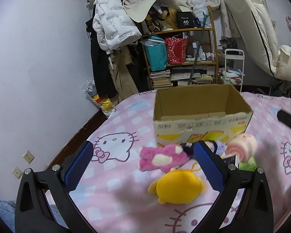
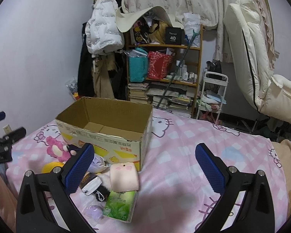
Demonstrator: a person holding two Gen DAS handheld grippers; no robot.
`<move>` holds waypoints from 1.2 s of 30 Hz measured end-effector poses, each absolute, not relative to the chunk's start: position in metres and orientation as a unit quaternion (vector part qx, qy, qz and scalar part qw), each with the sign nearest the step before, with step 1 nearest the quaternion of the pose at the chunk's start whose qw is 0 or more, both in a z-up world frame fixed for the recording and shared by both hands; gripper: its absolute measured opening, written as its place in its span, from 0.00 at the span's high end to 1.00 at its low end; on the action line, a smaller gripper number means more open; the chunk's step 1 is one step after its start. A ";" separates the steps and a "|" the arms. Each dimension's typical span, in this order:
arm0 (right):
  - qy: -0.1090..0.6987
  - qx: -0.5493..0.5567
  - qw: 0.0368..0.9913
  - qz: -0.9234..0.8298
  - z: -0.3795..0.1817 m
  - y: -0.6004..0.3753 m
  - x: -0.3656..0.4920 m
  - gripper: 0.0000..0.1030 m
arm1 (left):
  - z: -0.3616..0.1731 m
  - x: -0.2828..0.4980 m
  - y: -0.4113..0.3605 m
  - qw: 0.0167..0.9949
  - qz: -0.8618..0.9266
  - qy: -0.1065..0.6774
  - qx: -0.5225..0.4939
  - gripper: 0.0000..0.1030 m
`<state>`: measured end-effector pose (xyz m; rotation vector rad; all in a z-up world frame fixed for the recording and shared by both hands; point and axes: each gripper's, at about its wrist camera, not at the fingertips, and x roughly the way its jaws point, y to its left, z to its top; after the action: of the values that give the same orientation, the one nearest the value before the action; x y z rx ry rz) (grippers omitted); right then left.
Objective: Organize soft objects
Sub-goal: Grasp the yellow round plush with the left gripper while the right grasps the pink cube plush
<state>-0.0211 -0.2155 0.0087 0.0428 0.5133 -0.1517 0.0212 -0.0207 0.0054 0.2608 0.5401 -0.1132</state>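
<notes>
A pink bedspread (image 1: 114,128) carries an open cardboard box (image 1: 201,114). Both the left gripper (image 1: 143,163) and right gripper (image 2: 143,165) are held spread, empty. The yellow plush (image 1: 176,188) is seen fully only leftward; the green tissue pack (image 2: 120,203) only rightward.

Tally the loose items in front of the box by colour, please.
Pink: 2, pink plush, pink roll plush
Yellow: 1, yellow plush
Purple: 2, purple plush, small purple toy
Green: 1, tissue pack
Total: 6

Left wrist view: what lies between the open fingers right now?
In the left wrist view, the yellow plush lies between the left gripper's open fingers, with the pink plush beyond it, before the cardboard box.
</notes>
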 end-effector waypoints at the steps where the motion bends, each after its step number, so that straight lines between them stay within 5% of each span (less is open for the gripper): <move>1: 0.255 0.023 0.964 -0.074 0.008 -0.216 -0.020 0.00 | 0.006 0.024 -0.023 0.953 -0.057 0.267 0.129 0.01; 24: 0.370 0.018 0.928 -0.024 -0.045 -0.199 0.056 0.00 | -0.053 0.103 -0.028 0.870 -0.085 0.469 0.124 0.01; 36: 0.431 0.041 0.901 0.000 -0.079 -0.203 0.073 0.15 | -0.102 0.102 -0.040 0.816 -0.115 0.553 0.118 0.01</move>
<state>0.0731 -0.2028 -0.0791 0.0850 0.8915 -0.0002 0.1022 -0.0399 -0.1024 0.2507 1.1801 -0.2448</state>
